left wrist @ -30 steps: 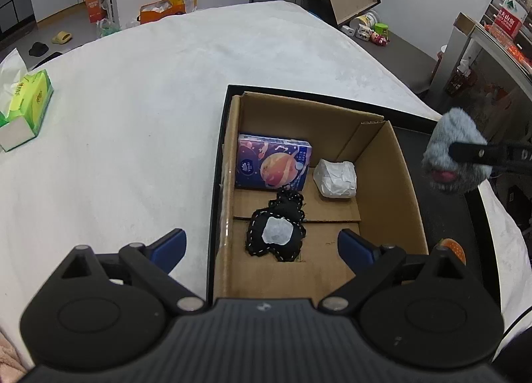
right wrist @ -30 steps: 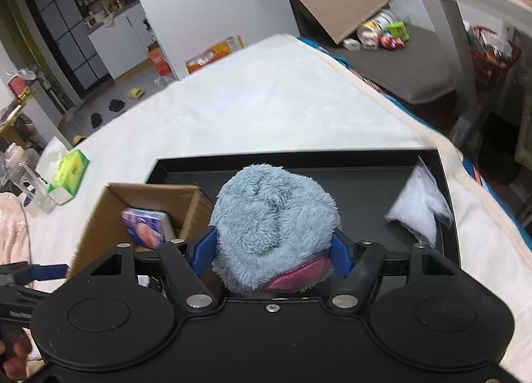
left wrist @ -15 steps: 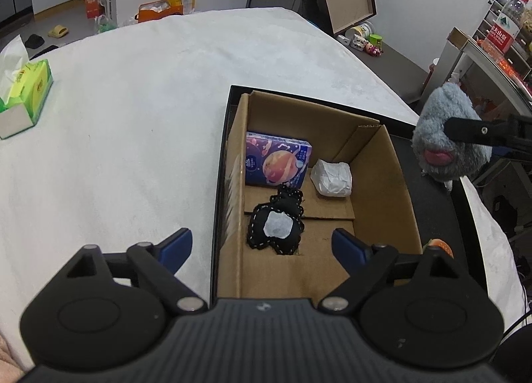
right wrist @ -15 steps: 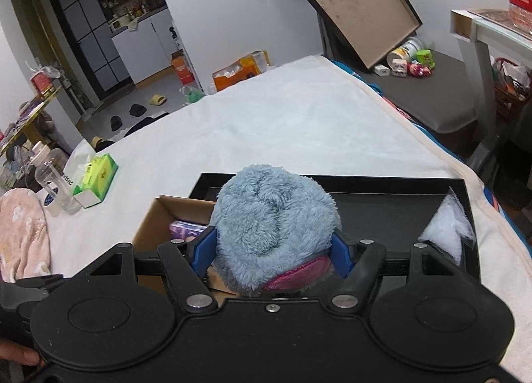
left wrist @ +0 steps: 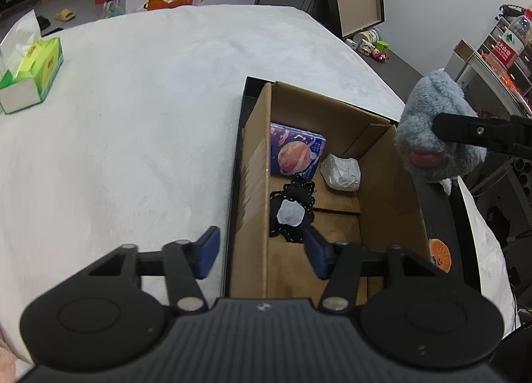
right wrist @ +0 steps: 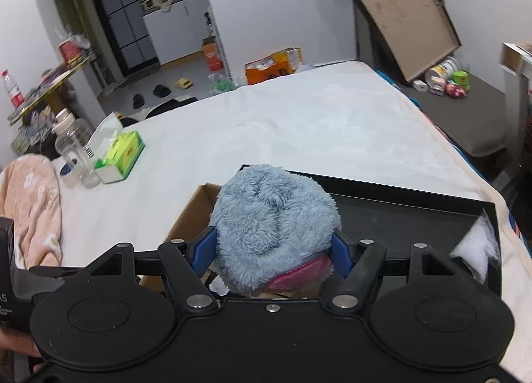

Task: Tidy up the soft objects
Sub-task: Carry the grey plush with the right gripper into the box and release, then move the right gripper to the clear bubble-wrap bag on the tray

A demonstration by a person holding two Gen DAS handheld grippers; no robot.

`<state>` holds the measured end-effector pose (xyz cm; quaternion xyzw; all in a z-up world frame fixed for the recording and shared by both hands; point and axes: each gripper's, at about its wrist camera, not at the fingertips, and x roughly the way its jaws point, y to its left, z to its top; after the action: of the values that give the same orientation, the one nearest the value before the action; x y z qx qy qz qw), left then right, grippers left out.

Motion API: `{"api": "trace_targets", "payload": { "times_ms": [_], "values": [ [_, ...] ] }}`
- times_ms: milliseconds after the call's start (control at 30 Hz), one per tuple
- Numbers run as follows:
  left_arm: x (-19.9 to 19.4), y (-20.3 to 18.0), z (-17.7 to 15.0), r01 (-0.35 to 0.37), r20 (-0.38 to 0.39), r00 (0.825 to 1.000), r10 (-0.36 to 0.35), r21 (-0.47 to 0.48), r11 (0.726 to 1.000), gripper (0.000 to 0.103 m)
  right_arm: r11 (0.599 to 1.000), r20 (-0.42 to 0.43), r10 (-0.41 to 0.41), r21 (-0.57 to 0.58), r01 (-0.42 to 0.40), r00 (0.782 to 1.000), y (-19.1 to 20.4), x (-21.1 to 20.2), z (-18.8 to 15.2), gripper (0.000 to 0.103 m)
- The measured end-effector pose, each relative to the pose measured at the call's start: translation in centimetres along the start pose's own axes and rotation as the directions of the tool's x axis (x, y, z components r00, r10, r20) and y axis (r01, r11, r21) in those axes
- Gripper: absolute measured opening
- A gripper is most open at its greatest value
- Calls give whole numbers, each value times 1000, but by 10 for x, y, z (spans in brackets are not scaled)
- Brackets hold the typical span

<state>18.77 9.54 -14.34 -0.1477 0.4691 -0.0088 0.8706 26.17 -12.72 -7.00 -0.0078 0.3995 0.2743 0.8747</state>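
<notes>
My right gripper (right wrist: 272,250) is shut on a fluffy blue-grey plush toy (right wrist: 272,223) with a pink patch. In the left wrist view the plush toy (left wrist: 435,130) hangs in the air above the right wall of an open cardboard box (left wrist: 389,183). The box holds a purple tissue pack (left wrist: 296,150), a white crumpled wad (left wrist: 340,171) and a black soft piece with a white patch (left wrist: 292,210). My left gripper (left wrist: 261,251) is open and empty, straddling the box's near left wall.
The box stands in a black tray (right wrist: 415,216) on a white bed (left wrist: 133,133). A white fluffy piece (right wrist: 477,248) lies in the tray's right corner, an orange round item (left wrist: 439,255) by the box. A green tissue box (left wrist: 33,73), a pink cloth (right wrist: 30,206) and a clear bottle (right wrist: 74,146) are at left.
My right gripper has carried the plush toy up and leftward, over the box's right wall. My left gripper has shifted closer to the box's left wall.
</notes>
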Motion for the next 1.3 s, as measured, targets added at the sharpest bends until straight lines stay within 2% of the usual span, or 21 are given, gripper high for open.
{"api": "trace_targets", "payload": {
  "times_ms": [233, 300, 367, 467, 567, 900, 1300],
  "values": [
    [2, 8, -5, 28, -31, 999, -29, -20, 999, 40, 999, -30, 12, -48, -13, 999, 20, 11, -5, 67],
    [4, 10, -7, 28, -38, 999, -29, -18, 999, 34, 998, -38, 13, -54, -15, 999, 23, 13, -8, 67],
    [5, 11, -8, 35, -46, 998, -36, -21, 999, 25, 998, -46, 14, -58, -16, 999, 26, 16, -9, 67],
    [6, 13, -9, 39, -47, 998, -40, -22, 999, 18, 998, -56, 11, -66, -15, 998, 30, 20, -11, 69],
    [6, 15, -10, 41, -44, 998, -43, -25, 999, 17, 998, -74, 9, -67, -14, 997, 32, 26, -13, 73],
    [2, 14, -9, 44, -30, 999, -44, -14, 999, 18, 999, -90, -26, -43, 22, 996, 24, 27, -20, 73],
    [-3, -2, -1, -25, -7, 1000, 25, 28, 999, 25, 998, -50, -51, 21, 52, 997, -7, -2, -21, 79]
  ]
}}
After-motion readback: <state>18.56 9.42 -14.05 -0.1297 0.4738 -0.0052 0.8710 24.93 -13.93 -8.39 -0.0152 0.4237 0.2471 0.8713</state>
